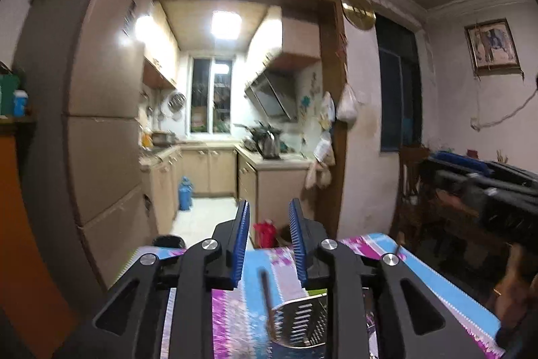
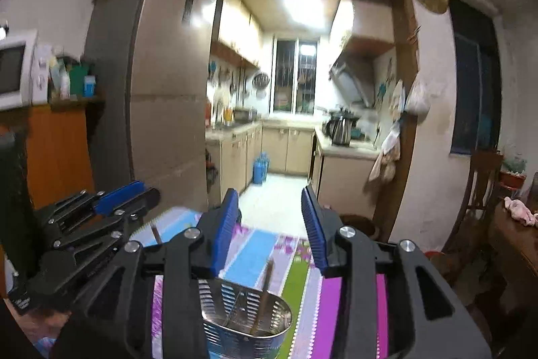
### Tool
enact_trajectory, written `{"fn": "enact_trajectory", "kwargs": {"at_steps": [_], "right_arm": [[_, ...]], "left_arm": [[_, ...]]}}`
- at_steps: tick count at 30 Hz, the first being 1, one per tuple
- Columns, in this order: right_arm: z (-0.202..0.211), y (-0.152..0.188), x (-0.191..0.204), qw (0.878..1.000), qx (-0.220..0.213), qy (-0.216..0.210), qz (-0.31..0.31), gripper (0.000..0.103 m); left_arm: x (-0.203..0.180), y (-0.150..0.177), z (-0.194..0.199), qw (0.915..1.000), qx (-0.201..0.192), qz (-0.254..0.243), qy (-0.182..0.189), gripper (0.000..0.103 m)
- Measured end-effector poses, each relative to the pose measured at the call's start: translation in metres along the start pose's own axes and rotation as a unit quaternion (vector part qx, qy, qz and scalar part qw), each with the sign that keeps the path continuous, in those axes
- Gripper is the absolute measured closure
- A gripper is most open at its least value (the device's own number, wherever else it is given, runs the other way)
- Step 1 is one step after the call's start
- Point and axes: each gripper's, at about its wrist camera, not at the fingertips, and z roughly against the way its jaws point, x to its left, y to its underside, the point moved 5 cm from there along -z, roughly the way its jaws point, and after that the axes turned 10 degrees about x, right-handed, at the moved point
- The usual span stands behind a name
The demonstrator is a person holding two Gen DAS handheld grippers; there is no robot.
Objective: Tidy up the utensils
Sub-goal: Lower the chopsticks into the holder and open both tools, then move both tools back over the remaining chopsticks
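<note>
A slotted steel utensil holder (image 2: 242, 328) stands on the striped pink, blue and green tablecloth (image 2: 252, 254), right under my right gripper (image 2: 270, 195). A brown stick-like handle (image 2: 266, 286) and a metal utensil lean inside it. The right gripper's blue pads stand apart above the holder with nothing between them. In the left wrist view the same holder (image 1: 299, 318) lies low between the arms of my left gripper (image 1: 269, 211), with the brown handle (image 1: 265, 291) sticking up. This gripper is open too and holds nothing. It also shows at the left of the right wrist view (image 2: 144, 190).
Beyond the table's far edge (image 1: 437, 278) a doorway opens into a kitchen. A tall fridge (image 1: 107, 110) stands on the left and a wooden chair (image 2: 477, 207) on the right. A red bucket (image 1: 265, 234) sits on the floor. A microwave (image 2: 16, 69) sits on an orange cabinet.
</note>
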Motion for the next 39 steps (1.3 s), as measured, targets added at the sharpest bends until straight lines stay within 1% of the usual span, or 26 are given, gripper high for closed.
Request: {"fn": "enact_trajectory", "kwargs": {"at_steps": [1,2,3,4,5,6,7,8,9,10,11,12,14,16,18,20,22,24,28,33,39], "right_arm": [[0.012,-0.002,-0.004,1.0,-0.007,0.004,0.001,0.065],[0.035,-0.003,-0.006,1.0,-0.017,0.003,0.003,0.065],[0.059,0.0,-0.008,1.0,-0.025,0.001,0.003,0.065],[0.079,0.005,-0.01,1.0,-0.028,0.002,0.003,0.062],[0.097,0.01,-0.012,0.999,-0.032,0.001,0.0,0.049],[0.117,0.019,-0.014,0.999,-0.039,-0.002,-0.005,0.039],[0.137,0.03,-0.015,0.999,-0.045,-0.004,-0.008,0.021],[0.163,0.05,-0.013,0.999,-0.048,-0.004,-0.004,0.011],[0.175,0.061,-0.01,0.999,-0.047,-0.002,0.001,0.008],[0.193,0.082,-0.005,0.999,-0.046,-0.006,0.011,0.005],[0.203,0.095,-0.002,0.999,-0.043,-0.008,0.015,0.005],[0.215,0.115,0.002,0.999,-0.037,-0.008,0.016,0.005],[0.228,0.151,0.01,1.0,-0.011,-0.01,0.008,0.005],[0.236,0.175,0.015,1.0,0.008,-0.003,-0.001,0.005],[0.247,0.199,0.016,0.999,0.016,0.024,-0.03,0.005],[0.255,0.213,0.014,0.997,0.027,0.045,-0.059,0.005],[0.26,0.223,0.011,0.995,0.036,0.055,-0.079,0.005],[0.265,0.231,0.013,0.995,0.039,0.061,-0.074,0.005],[0.273,0.244,0.019,0.994,0.042,0.089,-0.04,0.005],[0.275,0.263,0.04,0.994,0.054,0.098,0.009,0.005],[0.278,0.278,0.057,0.991,0.057,0.111,0.057,0.005]], "left_arm": [[0.002,-0.005,0.014,1.0,-0.009,-0.001,-0.005,0.077],[0.005,-0.01,0.033,0.9997,-0.022,-0.004,-0.014,0.074],[0.008,-0.014,0.056,0.9988,-0.037,-0.008,-0.032,0.07],[0.011,-0.014,0.082,0.9963,-0.053,-0.018,-0.065,0.061],[0.013,-0.013,0.097,0.9945,-0.059,-0.026,-0.083,0.046],[0.014,-0.005,0.124,0.9919,-0.061,-0.039,-0.104,0.038],[0.014,0.002,0.142,0.9904,-0.058,-0.044,-0.118,0.025],[0.014,0.018,0.166,0.988,-0.044,-0.052,-0.139,0.016],[0.012,0.028,0.178,0.9868,-0.032,-0.059,-0.147,0.012],[0.008,0.046,0.196,0.9856,-0.017,-0.067,-0.154,0.006],[0.006,0.058,0.208,0.9846,-0.009,-0.069,-0.16,0.004],[0.002,0.075,0.224,0.9833,0.004,-0.069,-0.168,0.004],[-0.006,0.107,0.249,0.9834,0.034,-0.064,-0.167,0.004],[-0.011,0.126,0.266,0.9849,0.045,-0.048,-0.16,0.004],[-0.018,0.144,0.286,0.9861,0.055,-0.033,-0.153,0.004],[-0.023,0.158,0.304,0.9858,0.047,-0.022,-0.16,0.004],[-0.028,0.164,0.314,0.9848,0.04,-0.02,-0.168,0.004],[-0.031,0.166,0.323,0.985,0.031,-0.016,-0.169,0.004],[-0.039,0.165,0.336,0.9846,0.015,-0.018,-0.174,0.004],[-0.048,0.16,0.344,0.982,-0.004,-0.029,-0.186,0.004],[-0.049,0.16,0.347,0.9813,-0.006,-0.027,-0.191,0.004]]}}
